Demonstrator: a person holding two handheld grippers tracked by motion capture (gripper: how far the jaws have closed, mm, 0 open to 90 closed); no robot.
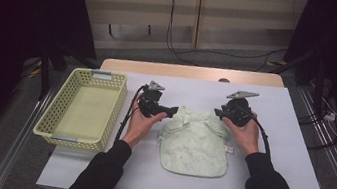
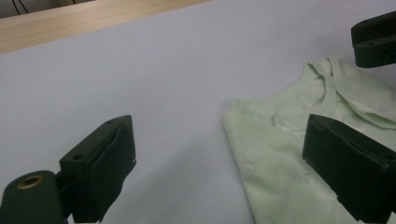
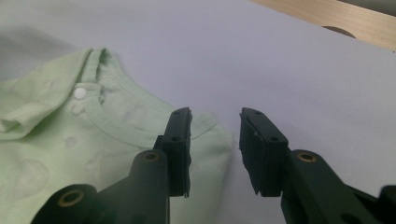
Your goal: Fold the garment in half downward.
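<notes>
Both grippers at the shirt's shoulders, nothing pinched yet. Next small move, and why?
Probably close both grippers on the shoulder corners. In the right gripper view the right gripper straddles the corner of the green shirt with a gap, not yet pressing. In the left gripper view the left gripper stands wide open around the other edge. The shirt lies flat beside the basket, so pinching seems next.

A: Describe the grippers.
B: Left gripper and right gripper: black bodies; grey three-cornered top plates; black trailing cables; jaws with black pads, small screws, brass-ringed pivot holes.
A: Clothing?
B: Long black sleeves.
</notes>
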